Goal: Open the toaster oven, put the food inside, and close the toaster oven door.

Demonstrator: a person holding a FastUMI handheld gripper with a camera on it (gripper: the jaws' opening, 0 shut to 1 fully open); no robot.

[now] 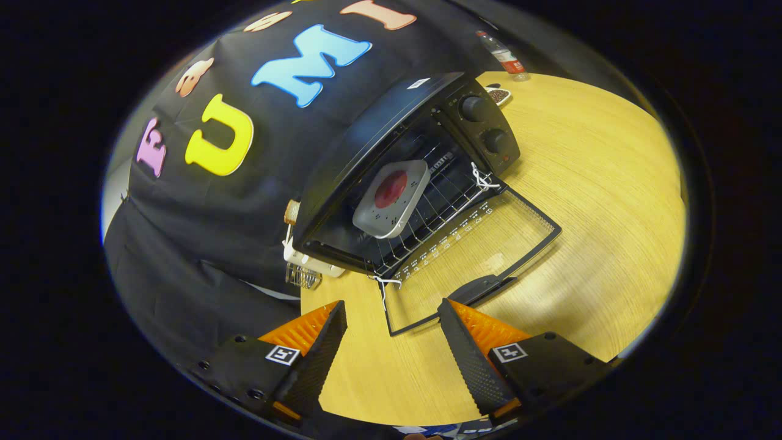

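While the pale wood-grain table point(586, 183) carries it, the black toaster oven point(391, 146) stands with its glass door point(482, 244) dropped flat. On its wire rack point(440, 195) sits a grey square tray holding red food point(391, 197). Gripper point(391, 318) spread apart, empty, fingers flanking the door's handle point(476, 287).

Bright even overhead light, soft glare on table point(611, 183), heavy fisheye bending at rim, sharp centre.

Black toaster oven point(391, 131), grey tray point(391, 198) with red food point(391, 188), yellow table point(586, 201)
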